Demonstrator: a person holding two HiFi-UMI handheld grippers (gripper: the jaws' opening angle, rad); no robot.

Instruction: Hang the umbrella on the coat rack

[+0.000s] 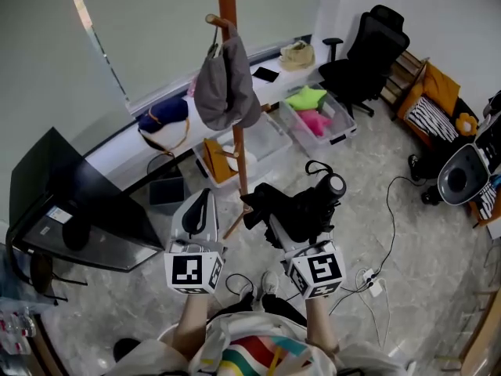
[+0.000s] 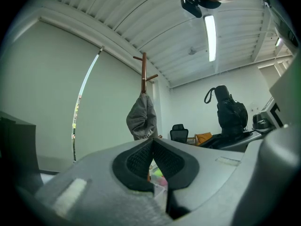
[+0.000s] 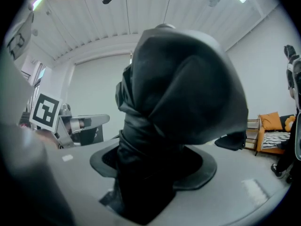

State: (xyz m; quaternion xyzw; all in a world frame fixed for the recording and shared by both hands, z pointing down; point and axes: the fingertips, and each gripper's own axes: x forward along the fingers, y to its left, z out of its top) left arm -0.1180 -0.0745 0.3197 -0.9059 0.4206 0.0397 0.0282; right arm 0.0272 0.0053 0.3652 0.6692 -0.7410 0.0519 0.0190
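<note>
A black folded umbrella (image 1: pixel 301 204) is clamped in my right gripper (image 1: pixel 291 224), its round handle (image 1: pixel 335 185) and wrist loop pointing away from me. In the right gripper view the umbrella (image 3: pixel 174 112) fills the space between the jaws of the right gripper (image 3: pixel 150 171). The brown coat rack (image 1: pixel 228 22) stands just beyond both grippers, with a grey cap (image 1: pixel 225 86) hanging from an upper peg. A low peg (image 1: pixel 235 224) sticks out between the grippers. My left gripper (image 1: pixel 201 202) is shut with nothing in it, left of the pole. From the left gripper (image 2: pixel 152 155), the rack (image 2: pixel 144 74) and cap (image 2: pixel 141 119) lie ahead.
Clear plastic bins (image 1: pixel 321 120) with coloured cloth sit on the floor behind the rack. A black office chair (image 1: pixel 366 53) stands at the back right, and a dark table (image 1: pixel 74 210) at the left. Cables and a power strip (image 1: pixel 373 282) lie on the floor to the right.
</note>
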